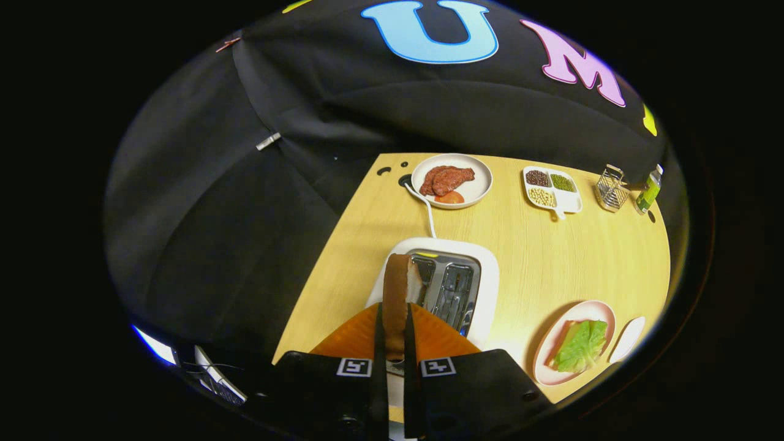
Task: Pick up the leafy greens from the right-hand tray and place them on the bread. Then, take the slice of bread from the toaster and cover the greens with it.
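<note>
- Gripper view looked steeply down on a wooden desk [551, 257], so the gripper [392, 334] was held high, its fingers aimed at the desk's near left part.
- Its jaws stood almost closed, both fingers pressed on a slice of bread [398, 288] held on edge between them, the brown crust facing the camera.
- That slice hung over the left slot of a white toaster [450, 285], lifted above it; the right slot looked empty.
- The toaster sat near the desk's left edge, its white cord [425, 214] running back toward the far left corner.
- Well off to the right of the fingers, near the desk's near right edge, a pink plate [566, 367] carried the leafy greens [580, 346], which lay on something beneath that I could not make out clearly.
- Just right of that plate was the rim of a second tray [628, 338].
- At the far edge stood a white plate [478, 187] with meat slices [446, 179] and a tomato slice [450, 197], then a divided dish of beans [551, 188], a wire rack [611, 188] and a green bottle [648, 191] toward the far right corner.
</note>
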`<state>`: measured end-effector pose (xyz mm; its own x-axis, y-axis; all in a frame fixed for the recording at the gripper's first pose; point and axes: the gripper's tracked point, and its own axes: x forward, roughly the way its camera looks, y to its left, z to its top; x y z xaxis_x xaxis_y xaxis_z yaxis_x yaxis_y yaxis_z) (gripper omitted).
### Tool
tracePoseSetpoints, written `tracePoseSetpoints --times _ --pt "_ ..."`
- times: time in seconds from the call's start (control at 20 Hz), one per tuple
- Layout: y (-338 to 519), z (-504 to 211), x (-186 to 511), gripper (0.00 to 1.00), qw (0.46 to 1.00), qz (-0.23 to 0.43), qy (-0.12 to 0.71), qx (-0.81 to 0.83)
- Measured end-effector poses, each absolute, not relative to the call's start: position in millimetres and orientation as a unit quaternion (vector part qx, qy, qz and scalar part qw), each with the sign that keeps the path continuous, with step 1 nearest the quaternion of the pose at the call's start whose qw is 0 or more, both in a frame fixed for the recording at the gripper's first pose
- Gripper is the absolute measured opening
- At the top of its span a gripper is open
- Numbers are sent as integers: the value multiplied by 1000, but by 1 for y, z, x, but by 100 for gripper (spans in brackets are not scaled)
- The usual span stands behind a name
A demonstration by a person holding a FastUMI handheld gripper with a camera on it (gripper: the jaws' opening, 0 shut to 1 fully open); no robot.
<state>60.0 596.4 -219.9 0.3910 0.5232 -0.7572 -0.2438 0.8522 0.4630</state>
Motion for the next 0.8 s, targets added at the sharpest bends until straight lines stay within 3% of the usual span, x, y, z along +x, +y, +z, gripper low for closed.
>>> tracePoseSetpoints --times 0.45,0.8 --pt "529 -115 64 14 817 305 428 236" --pt "393 -105 76 14 841 282 387 251"
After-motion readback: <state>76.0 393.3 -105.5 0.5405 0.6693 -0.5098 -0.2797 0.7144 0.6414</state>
